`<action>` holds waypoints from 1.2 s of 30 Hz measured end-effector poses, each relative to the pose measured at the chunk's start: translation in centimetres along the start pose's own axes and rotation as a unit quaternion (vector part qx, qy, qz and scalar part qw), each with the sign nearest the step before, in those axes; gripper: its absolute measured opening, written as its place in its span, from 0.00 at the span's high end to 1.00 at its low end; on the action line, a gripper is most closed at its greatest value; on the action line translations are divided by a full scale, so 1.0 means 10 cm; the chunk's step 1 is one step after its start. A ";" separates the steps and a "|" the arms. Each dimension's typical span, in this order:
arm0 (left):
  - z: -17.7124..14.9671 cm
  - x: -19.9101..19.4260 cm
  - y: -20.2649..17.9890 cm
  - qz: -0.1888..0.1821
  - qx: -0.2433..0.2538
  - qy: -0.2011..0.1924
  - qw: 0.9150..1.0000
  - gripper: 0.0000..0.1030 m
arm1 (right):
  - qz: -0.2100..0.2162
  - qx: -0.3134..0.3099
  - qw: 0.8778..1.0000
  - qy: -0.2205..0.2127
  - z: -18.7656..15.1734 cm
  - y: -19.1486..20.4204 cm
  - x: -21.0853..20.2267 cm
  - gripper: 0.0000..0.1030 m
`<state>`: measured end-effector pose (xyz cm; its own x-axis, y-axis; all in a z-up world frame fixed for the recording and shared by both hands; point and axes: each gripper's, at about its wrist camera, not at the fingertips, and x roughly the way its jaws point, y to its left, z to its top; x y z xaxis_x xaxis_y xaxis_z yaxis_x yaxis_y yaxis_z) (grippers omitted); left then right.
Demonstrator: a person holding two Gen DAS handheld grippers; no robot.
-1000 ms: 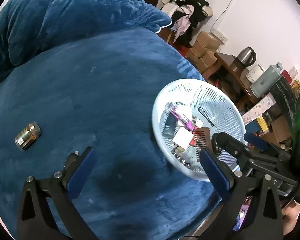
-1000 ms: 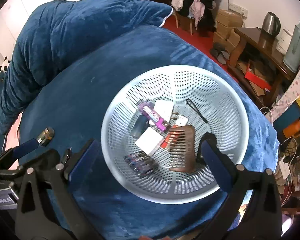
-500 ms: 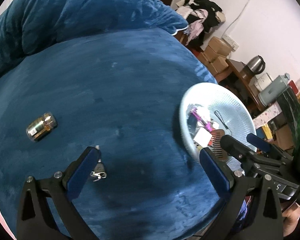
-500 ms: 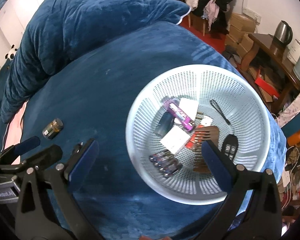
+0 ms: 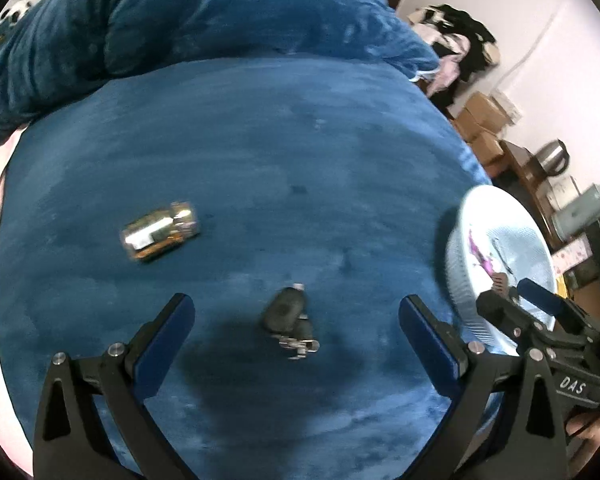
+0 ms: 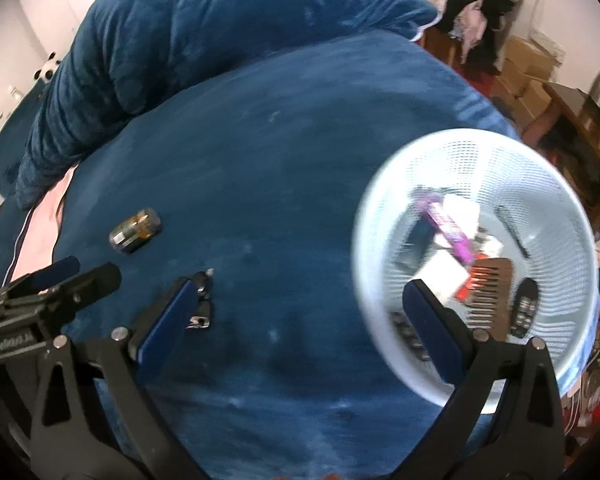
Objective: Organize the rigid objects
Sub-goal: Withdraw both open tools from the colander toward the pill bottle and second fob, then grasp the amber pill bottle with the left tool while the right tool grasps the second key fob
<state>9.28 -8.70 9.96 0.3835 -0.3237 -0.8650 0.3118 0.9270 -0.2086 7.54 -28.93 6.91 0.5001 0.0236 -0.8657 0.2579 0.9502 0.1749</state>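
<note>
Both your grippers hang open over the blue blanket, empty; two items lie loose, the rest sit in the basket.

Left wrist view: your left gripper (image 5: 296, 326) has its jaws wide apart, holding nothing. A dark key fob (image 5: 286, 311) with a metal ring lies on the blanket (image 5: 300, 160) between the fingertips, touching neither. A gold bottle (image 5: 160, 230) lies on its side, up and left, well apart from the fob. The white basket (image 5: 460, 264) sits at the right edge, the right gripper's tip in front of it. Right wrist view: your right gripper (image 6: 296, 312) also has its jaws wide apart and empty. Its left finger partly covers the fob (image 6: 202, 300); its right finger overlaps the basket (image 6: 380, 216). Inside the basket you see a comb (image 6: 490, 284), a purple tube (image 6: 448, 228), a white card (image 6: 444, 276) and a black remote (image 6: 524, 308), blurred. The bottle (image 6: 136, 230) lies left, near the left gripper's tip (image 6: 64, 268).
</note>
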 end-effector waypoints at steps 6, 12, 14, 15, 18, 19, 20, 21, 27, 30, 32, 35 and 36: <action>0.01 0.05 0.46 0.021 -0.024 0.004 0.999 0.01 | 0.019 -0.026 0.999 0.029 -0.01 0.39 0.29 0.00; -0.01 0.16 0.83 0.039 -0.041 0.013 0.998 0.01 | 0.033 -0.036 0.997 0.064 -0.07 0.69 0.64 0.00; -0.02 0.20 0.93 0.043 -0.049 0.017 0.998 0.01 | 0.029 -0.038 0.995 0.083 -0.09 0.79 0.82 0.00; -0.03 0.22 0.99 0.044 -0.053 0.019 0.997 0.01 | 0.027 -0.039 0.995 0.092 -0.10 0.83 0.90 0.00; -0.05 0.27 1.14 0.049 -0.061 0.026 0.997 0.01 | 0.025 -0.049 0.992 0.111 -0.15 0.95 1.13 0.01; -0.05 0.29 1.19 0.051 -0.063 0.028 0.996 0.01 | 0.024 -0.053 0.992 0.113 -0.17 0.99 1.18 0.03; -0.06 0.32 1.23 0.053 -0.066 0.030 0.996 0.01 | 0.020 -0.062 0.991 0.116 -0.19 1.04 1.25 0.07; -0.06 0.34 1.27 0.055 -0.068 0.032 0.996 0.01 | 0.014 -0.069 0.990 0.119 -0.20 1.09 1.30 0.11; -0.03 0.51 1.46 0.058 -0.076 0.043 0.995 0.01 | -0.012 -0.099 0.985 0.140 -0.31 1.20 1.59 0.41; 0.02 0.61 1.48 0.060 -0.069 0.047 0.995 0.01 | 0.005 -0.112 0.986 0.123 -0.26 1.15 1.51 0.86; 0.06 0.69 1.47 0.065 -0.063 0.052 0.995 0.01 | 0.034 -0.099 0.987 0.121 -0.20 1.05 1.46 0.91; 0.15 0.85 1.45 0.073 -0.053 0.057 0.994 0.01 | 0.051 -0.079 0.990 0.105 -0.13 0.87 1.35 0.92; 0.18 0.89 1.44 0.075 -0.051 0.057 0.994 0.01 | 0.056 -0.071 0.991 0.099 -0.10 0.81 1.32 0.92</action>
<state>18.69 1.41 0.10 0.3165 -0.1617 -0.9347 0.1671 0.9795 -0.1129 15.37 -20.60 -3.54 0.3437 0.1776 -0.9221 0.0839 0.9722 0.2185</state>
